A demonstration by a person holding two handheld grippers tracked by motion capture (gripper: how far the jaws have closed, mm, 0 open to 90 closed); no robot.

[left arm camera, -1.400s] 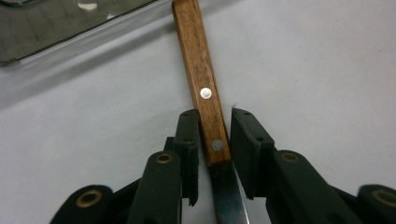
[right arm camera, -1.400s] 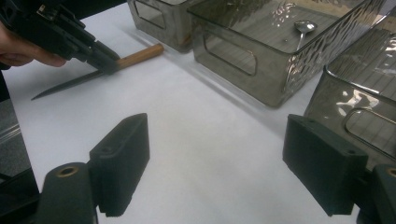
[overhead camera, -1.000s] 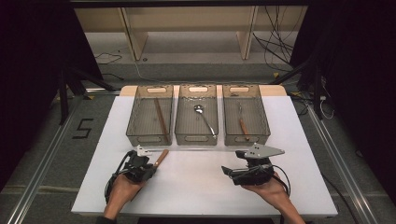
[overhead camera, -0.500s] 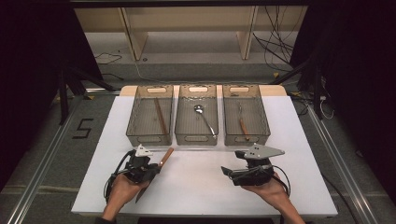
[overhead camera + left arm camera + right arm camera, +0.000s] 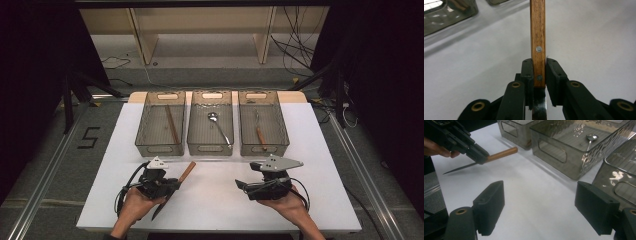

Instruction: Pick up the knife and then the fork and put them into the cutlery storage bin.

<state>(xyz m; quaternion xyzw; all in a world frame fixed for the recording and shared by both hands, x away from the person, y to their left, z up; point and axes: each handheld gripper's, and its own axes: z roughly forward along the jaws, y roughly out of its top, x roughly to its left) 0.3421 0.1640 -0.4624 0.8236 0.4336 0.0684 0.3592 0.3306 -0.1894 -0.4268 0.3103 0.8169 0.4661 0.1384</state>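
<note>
A knife with a wooden handle (image 5: 187,170) and a dark blade is held over the white table (image 5: 215,210) at the front left. My left gripper (image 5: 171,186) is shut on it where the handle meets the blade. In the left gripper view the handle (image 5: 537,37) stands straight up between the pads (image 5: 527,72), with the blade running down out of sight. In the right gripper view the knife (image 5: 499,155) hangs clear of the table in the left gripper (image 5: 477,153). My right gripper (image 5: 241,185) rests at the front right, open (image 5: 541,207) and with nothing in it.
Three clear bins stand in a row behind the grippers. The left bin (image 5: 160,149) holds a thin wooden stick, the middle bin (image 5: 210,149) a metal spoon (image 5: 219,127), and the right bin (image 5: 264,149) a wooden-handled utensil (image 5: 259,131). Bare table lies between the two grippers.
My left gripper has shifted slightly to the right with the knife, and the blade now shows below the hand. The right gripper has stayed still.
</note>
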